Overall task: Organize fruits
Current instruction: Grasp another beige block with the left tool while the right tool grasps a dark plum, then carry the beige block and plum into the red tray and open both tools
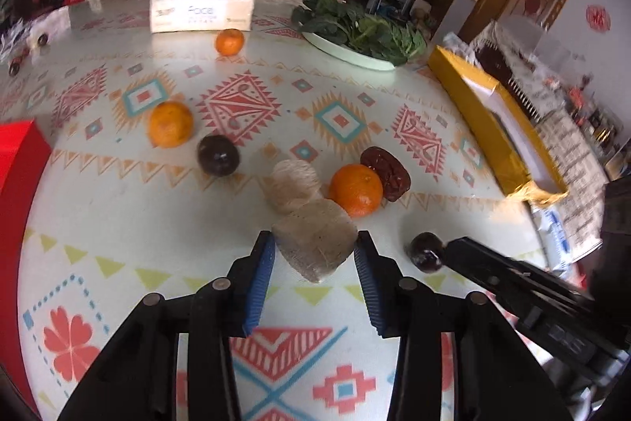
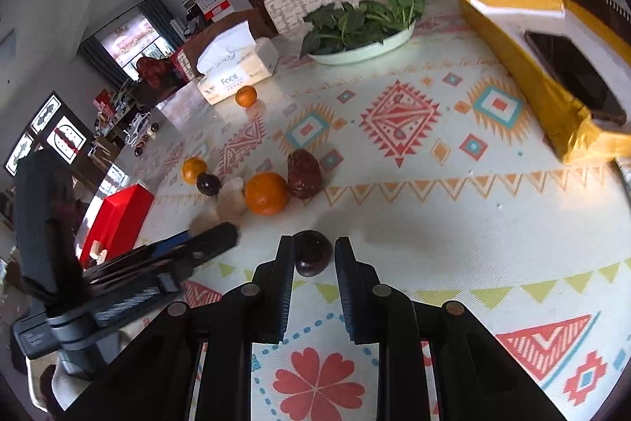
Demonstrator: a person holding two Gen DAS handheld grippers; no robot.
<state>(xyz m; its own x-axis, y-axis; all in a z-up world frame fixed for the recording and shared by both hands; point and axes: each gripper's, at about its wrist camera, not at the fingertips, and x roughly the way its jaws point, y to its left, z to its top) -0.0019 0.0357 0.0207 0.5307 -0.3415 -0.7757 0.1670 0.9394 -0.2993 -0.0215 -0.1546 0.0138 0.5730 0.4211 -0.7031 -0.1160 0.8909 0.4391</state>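
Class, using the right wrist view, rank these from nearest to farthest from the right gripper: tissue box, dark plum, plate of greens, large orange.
1. Dark plum, between the right gripper fingers.
2. Large orange, ahead, slightly left.
3. Tissue box, far left, and plate of greens, far centre: too close to call.

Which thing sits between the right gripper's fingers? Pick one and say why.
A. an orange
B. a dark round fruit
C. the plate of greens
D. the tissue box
B: in the right wrist view the right gripper has its two fingers on either side of the dark round fruit, while the nearest orange lies farther off on the table.
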